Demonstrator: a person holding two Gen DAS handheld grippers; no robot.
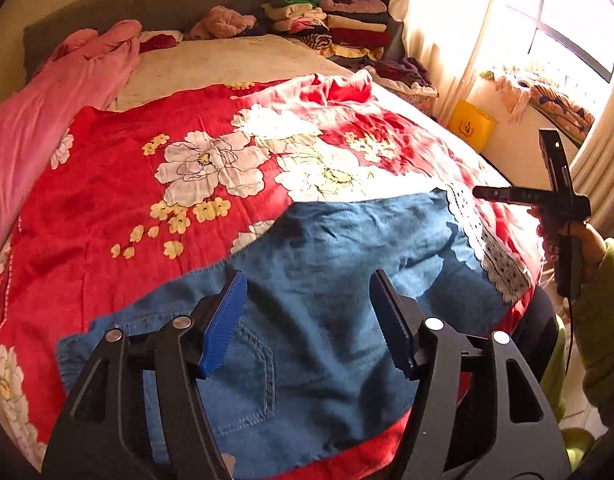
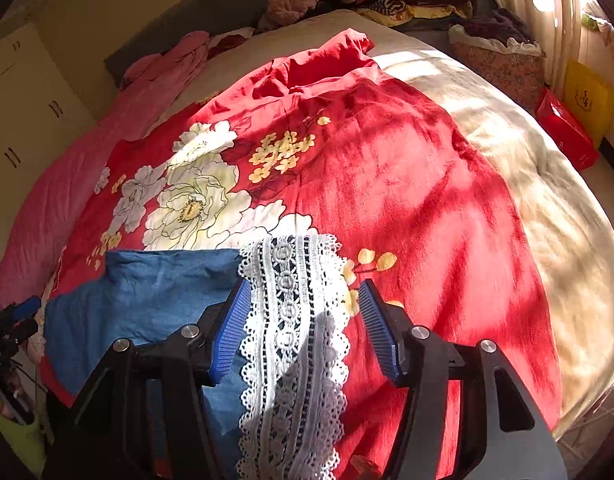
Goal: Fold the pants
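Blue denim pants point(image 1: 327, 280) lie flat on a red floral bedspread point(image 1: 127, 184), back pocket point(image 1: 243, 372) up, with a white lace hem point(image 1: 491, 256) at their right end. My left gripper point(image 1: 309, 312) hangs open above the seat area, its blue pads clear of the cloth. My right gripper point(image 2: 305, 304) is open over the lace hem point(image 2: 291, 320), which shows between the fingers; the pads do not press on it. The denim point(image 2: 147, 304) spreads to its left. A hand in a green sleeve point(image 1: 599, 320) holds the right gripper at the bed's right edge.
Stacks of folded clothes point(image 1: 339, 20) sit at the head of the bed, and a pink blanket point(image 1: 47, 128) lies along its left side. A laundry basket point(image 2: 503, 64), a red box point(image 2: 567, 136) and a yellow box point(image 1: 471, 126) stand beside the curtained window point(image 1: 567, 32). Cupboards point(image 2: 23, 120) line the left wall.
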